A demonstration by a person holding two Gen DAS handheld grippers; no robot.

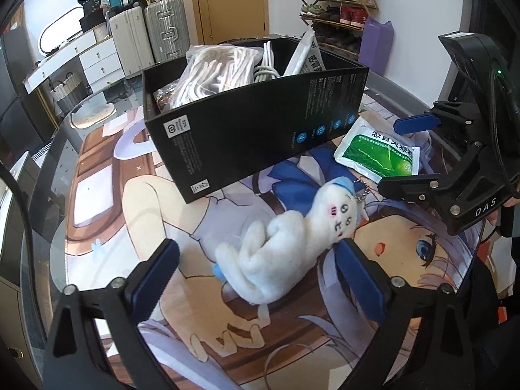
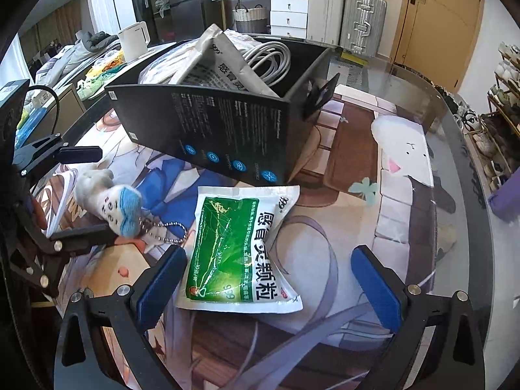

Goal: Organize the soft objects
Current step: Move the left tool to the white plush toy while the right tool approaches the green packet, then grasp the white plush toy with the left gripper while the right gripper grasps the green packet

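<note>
A white plush toy [image 1: 279, 247] with a blue cap and a bead chain lies on the printed mat. My left gripper [image 1: 260, 263] is open around it, the right finger touching its head. The toy also shows in the right wrist view [image 2: 110, 201]. A green and white soft pouch [image 2: 240, 253] lies flat between the fingers of my open right gripper [image 2: 269, 276]; it also shows in the left wrist view [image 1: 380, 152]. A black box [image 1: 253, 130] behind both holds a bag of white cords, a cable and another pouch.
The anime-print mat [image 2: 341, 325] covers a round glass table [image 2: 455, 136]. Suitcases [image 1: 156, 35], a white drawer unit [image 1: 97, 61] and a shoe rack [image 1: 338, 3] stand beyond. A white kettle [image 2: 133, 42] sits behind the box.
</note>
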